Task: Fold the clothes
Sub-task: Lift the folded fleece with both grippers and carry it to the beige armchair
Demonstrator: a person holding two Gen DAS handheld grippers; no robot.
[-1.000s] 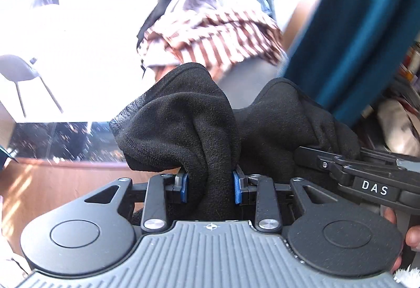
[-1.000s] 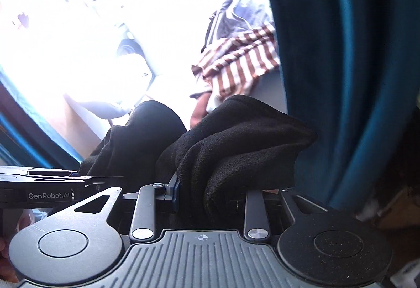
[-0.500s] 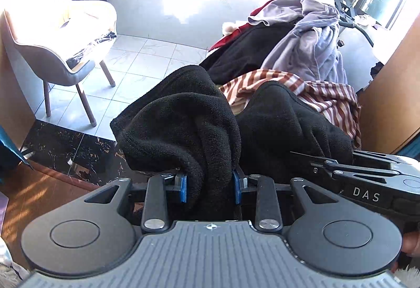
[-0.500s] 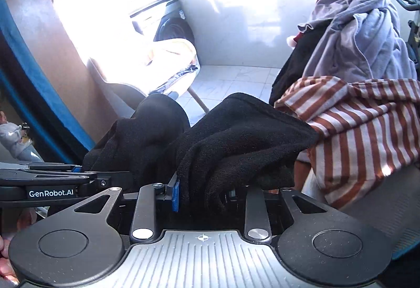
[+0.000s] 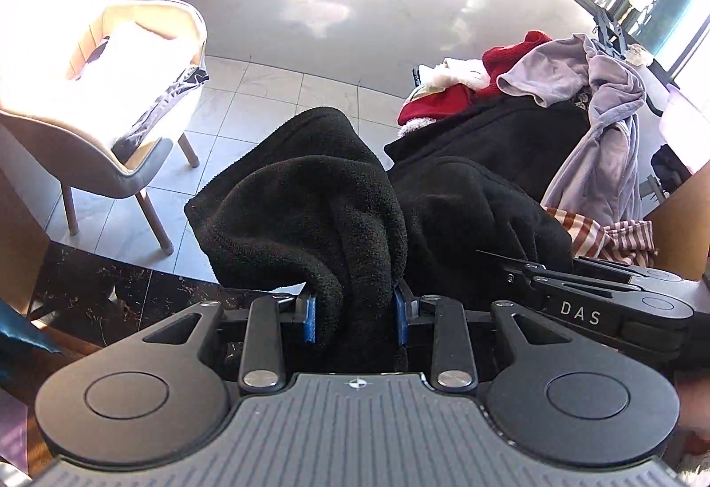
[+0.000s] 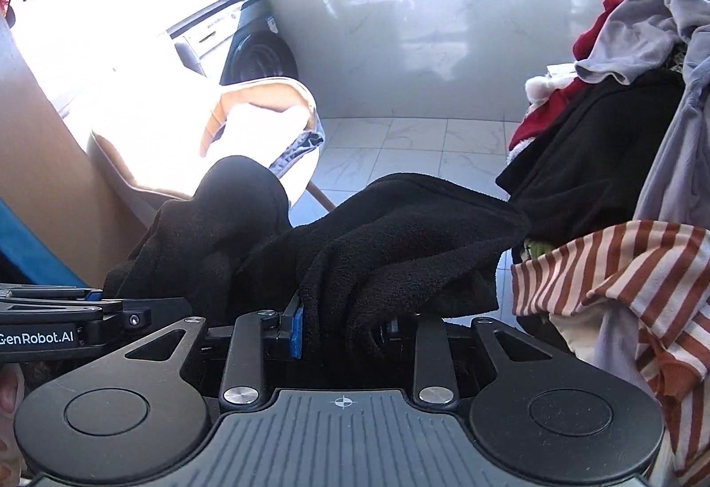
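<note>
L gripper (image 5: 355,320) & R gripper (image 6: 341,329) both clamping black fleece (image 5: 310,220), left of clothes pile (image 5: 554,123).

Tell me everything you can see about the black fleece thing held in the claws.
The black fleece garment looks soft and nubby, with a stitched hem along one edge. It is bunched, not folded, and held up off any surface. The left claw pinches one bunch between blue pads; the right claw pinches another, cloth spilling over its fingers. Its full shape is hidden. A clothes pile lies beyond.
</note>
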